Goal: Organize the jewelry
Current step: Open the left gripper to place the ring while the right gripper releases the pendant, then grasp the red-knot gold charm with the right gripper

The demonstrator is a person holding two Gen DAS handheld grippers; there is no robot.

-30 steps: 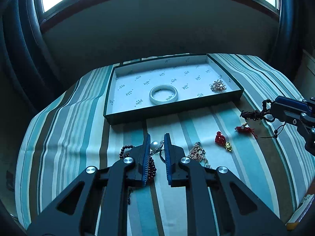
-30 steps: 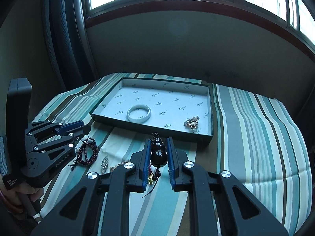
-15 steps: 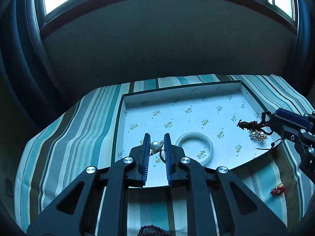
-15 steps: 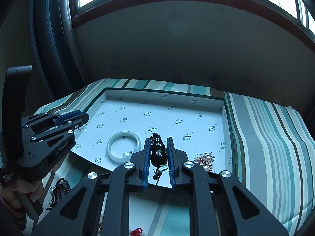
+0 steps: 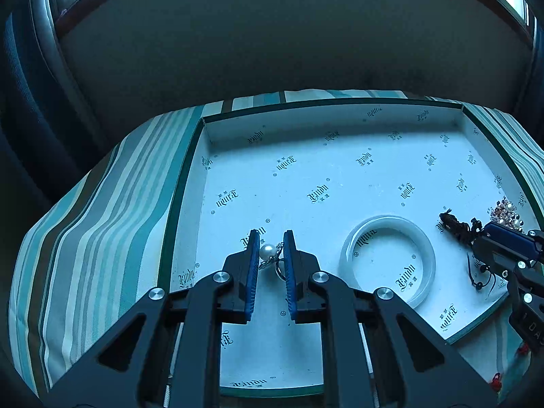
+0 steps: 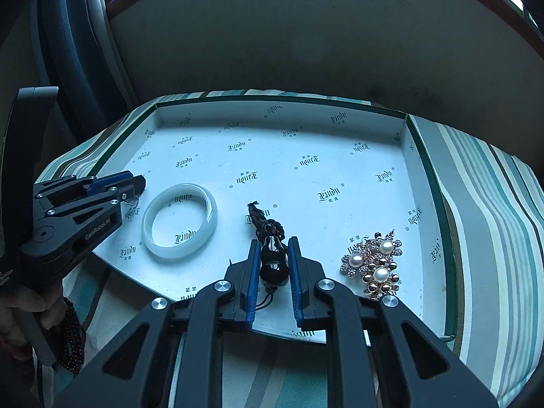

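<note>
Striped cloth (image 5: 112, 224): teal, white and brown stripes, covering the tabletop under the tray.
Tray (image 5: 340, 115): shallow box with dark green rim and white printed lining, filling the middle of both wrist views.
Left gripper (image 5: 269, 246): over the tray's left half; jaws closed on the pearl ring.
Pearl ring (image 5: 268, 251): white pearl on a small metal ring, pinched between the blue pads near their tips, hanging above the lining.
Left gripper, seen from the right wrist (image 6: 131, 183): at 9 o'clock of the bangle, tips over the tray's left edge.
Hand (image 6: 23, 309): grips the left gripper's handle at the lower left of the right wrist view.
Dark red bead bracelet (image 6: 73, 336): lies on the cloth outside the tray, at about 7 o'clock of the bangle.
White bangle (image 5: 357, 241): flat on the lining, just at 3 o'clock of the left gripper's tips, apart from them.
Right gripper (image 6: 274, 255): over the tray's near middle; jaws closed on the dark pendant.
Dark pendant (image 6: 272, 261): glossy black gourd-shaped piece between the blue pads, its braided cord stretching toward 11 o'clock onto the lining.
Pearl brooch (image 6: 374, 265): gold flower cluster with three pearls, on the lining at 3 o'clock of the right gripper, near the tray's right wall.
Small red charms (image 5: 496, 379): on the cloth outside the tray, at the lower right of the left wrist view; too blurred to tell detail.
</note>
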